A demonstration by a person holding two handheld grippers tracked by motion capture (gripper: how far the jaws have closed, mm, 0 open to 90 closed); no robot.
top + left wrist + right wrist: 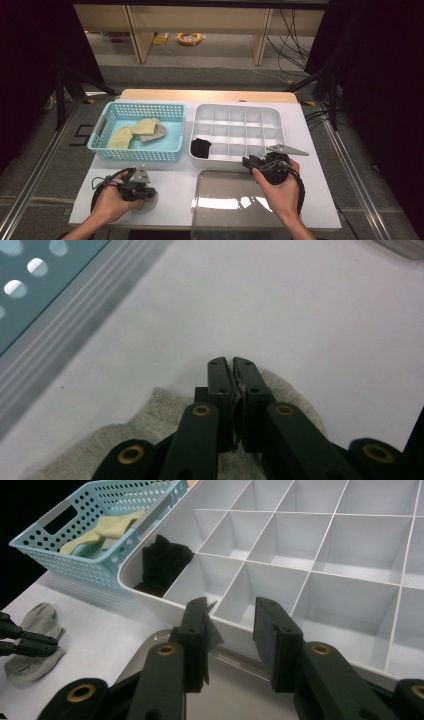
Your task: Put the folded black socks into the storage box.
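a white table top (pixel 320 200) stands on a grey carpeted floor in a dim room, with pale wooden furniture legs and an orange coil of cable farther back. on the table's far left sits a light blue perforated plastic basket (pixel 100 131) holding two yellowish socks (pixel 132 132) and a greyish one beside them. to its right lies a white plastic organiser tray with many square compartments (pixel 272 112); a black bundled sock (pixel 200 147) sits in its near left corner compartment. a clear plastic lid (pixel 225 200) lies flat on the table just in front of the tray.

the left gripper (pixel 142 192) is low over the near left part of the table, in front of the basket. its jaws are pressed together on a light grey knitted sock (pixel 165 412) that lies on the table top; in the left gripper view a pinch of the fabric shows between the pads, and the rest of the sock spreads out beneath the jaws. from the right gripper view the grey sock appears at the left edge with the black jaws on it.

the right gripper (pixel 250 162) is held at the tray's near edge, above the far edge of the clear lid. its jaws stand apart, with nothing between them, pointing toward the tray's front row of compartments.
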